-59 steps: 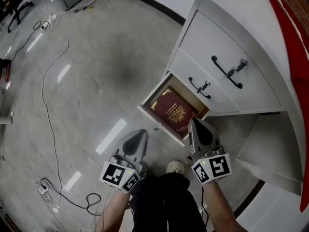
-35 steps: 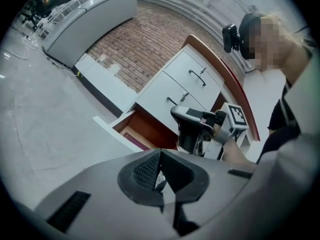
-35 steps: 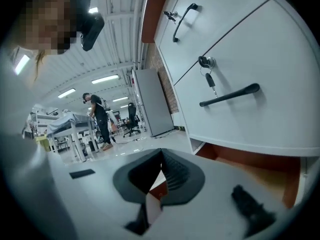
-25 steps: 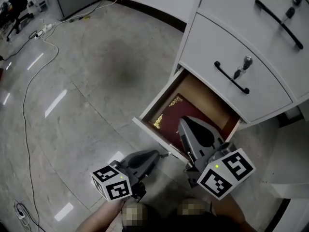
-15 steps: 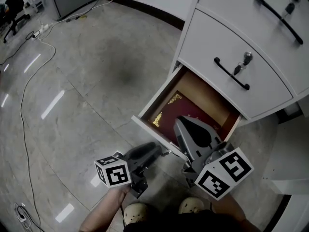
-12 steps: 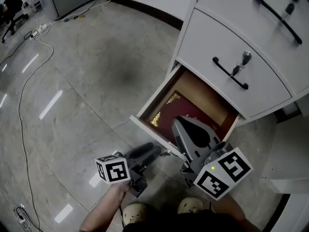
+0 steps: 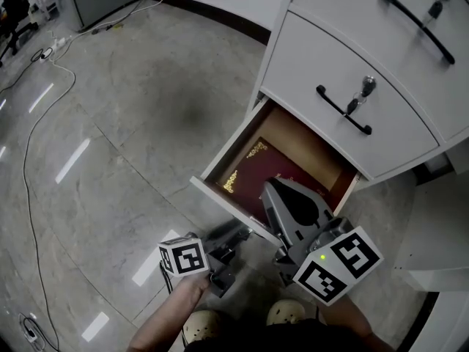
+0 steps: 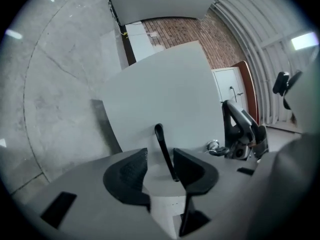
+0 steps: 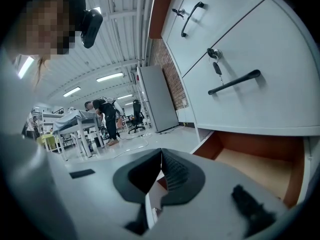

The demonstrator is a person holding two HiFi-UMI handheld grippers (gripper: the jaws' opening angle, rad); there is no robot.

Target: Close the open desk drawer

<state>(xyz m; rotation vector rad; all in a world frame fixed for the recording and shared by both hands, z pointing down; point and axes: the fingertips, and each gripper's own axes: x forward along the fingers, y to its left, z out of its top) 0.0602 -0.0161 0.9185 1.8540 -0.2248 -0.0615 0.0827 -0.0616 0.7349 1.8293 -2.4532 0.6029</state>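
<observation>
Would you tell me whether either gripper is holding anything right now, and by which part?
Nothing is clamped yet. The left gripper has its jaws apart around the black drawer handle; the right gripper has its jaws together, empty.

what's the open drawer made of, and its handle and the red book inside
Drawer: smooth white front, brown wood-look inside, probably laminated board. Handle: glossy black bar, metal or plastic. Book: dark red leather-look cover, gold stamping.
</observation>
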